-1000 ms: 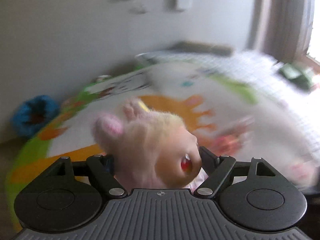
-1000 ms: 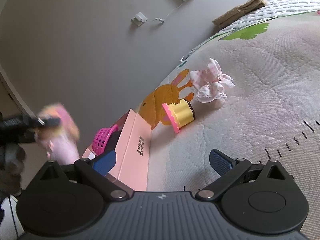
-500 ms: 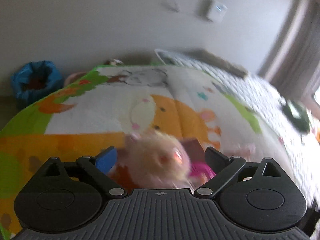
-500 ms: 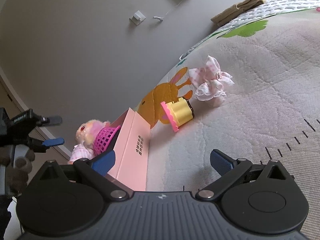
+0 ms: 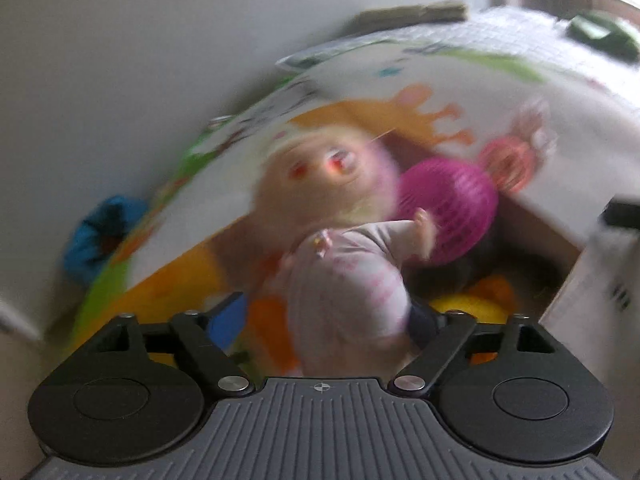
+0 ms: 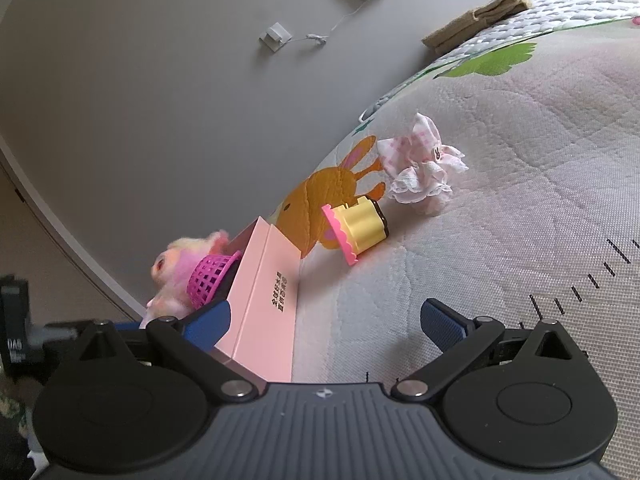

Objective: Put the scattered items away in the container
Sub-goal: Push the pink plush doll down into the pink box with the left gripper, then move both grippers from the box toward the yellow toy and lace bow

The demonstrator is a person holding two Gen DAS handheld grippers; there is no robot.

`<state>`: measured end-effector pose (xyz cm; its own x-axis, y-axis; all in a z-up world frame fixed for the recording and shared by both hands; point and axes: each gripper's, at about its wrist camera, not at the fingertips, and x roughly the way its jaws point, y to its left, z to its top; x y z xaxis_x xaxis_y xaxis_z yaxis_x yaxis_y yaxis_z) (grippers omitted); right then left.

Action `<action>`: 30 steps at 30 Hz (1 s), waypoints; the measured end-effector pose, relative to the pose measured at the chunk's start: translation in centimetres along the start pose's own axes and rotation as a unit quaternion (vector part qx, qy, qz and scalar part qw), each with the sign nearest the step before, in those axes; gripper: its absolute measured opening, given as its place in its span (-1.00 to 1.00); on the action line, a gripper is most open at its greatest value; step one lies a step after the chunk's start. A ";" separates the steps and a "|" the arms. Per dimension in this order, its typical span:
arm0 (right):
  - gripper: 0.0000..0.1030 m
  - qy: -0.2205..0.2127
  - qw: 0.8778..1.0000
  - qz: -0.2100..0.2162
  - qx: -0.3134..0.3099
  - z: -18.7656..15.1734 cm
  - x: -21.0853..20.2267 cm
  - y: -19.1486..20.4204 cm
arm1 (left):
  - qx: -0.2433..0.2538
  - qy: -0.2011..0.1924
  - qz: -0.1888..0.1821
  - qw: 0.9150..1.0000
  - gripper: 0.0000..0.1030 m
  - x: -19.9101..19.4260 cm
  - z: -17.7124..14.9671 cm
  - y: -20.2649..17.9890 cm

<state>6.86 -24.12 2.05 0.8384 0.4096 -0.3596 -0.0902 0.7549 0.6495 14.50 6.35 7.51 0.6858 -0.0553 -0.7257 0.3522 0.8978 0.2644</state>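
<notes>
Doll (image 5: 344,280) between closing left tool (image 5: 332,316) fingers, over box (image 6: 264,300).

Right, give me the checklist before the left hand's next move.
1. Doll at the pink box: ok, beside the pink basket.
2. Left gripper clear of doll: not ok, the doll is between its closing jaws, with one pad apart from it.
3. Doll settled inside: cannot tell, blurred.
4. Right gripper open, empty: ok.
5. Bed tidied: not ok, yellow toy and pink cloth lie outside.
</notes>
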 end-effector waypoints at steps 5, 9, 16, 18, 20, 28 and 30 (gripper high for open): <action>0.96 0.002 1.000 -0.001 0.000 0.0 0.1 0.0 | -0.036 -0.046 -0.054 0.997 0.83 -3.1 -0.6 1.0; 0.96 0.004 1.000 -0.004 0.000 0.0 0.2 0.0 | -0.033 -0.100 -0.040 0.994 0.85 -2.9 1.6 0.3; 0.96 0.013 1.000 -0.008 -0.004 0.0 0.5 0.1 | -0.053 -0.079 -0.024 0.995 0.67 1.8 4.1 -0.6; 0.96 0.025 1.000 -0.004 -0.007 0.1 0.8 0.1 | -0.038 -0.091 -0.001 0.995 0.67 1.4 3.5 -1.5; 0.93 0.035 0.999 -0.004 -0.013 0.3 1.0 0.2 | -0.033 -0.117 0.038 0.992 0.85 -0.1 3.4 -2.9; 0.81 -0.052 0.991 -0.081 -0.098 2.5 -3.7 0.1 | -0.103 -0.205 -0.068 0.971 0.93 -5.0 6.4 -10.4; 0.81 -0.076 0.985 -0.114 -0.104 3.3 -5.2 -1.0 | -0.118 -0.193 -0.105 0.968 0.94 -3.9 7.0 -13.1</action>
<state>4.41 -28.67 5.54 0.9186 0.1479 -0.3665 0.0151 0.9135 0.4065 11.66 -8.27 11.33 0.8177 -0.3665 -0.4439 0.3862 0.9211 -0.0491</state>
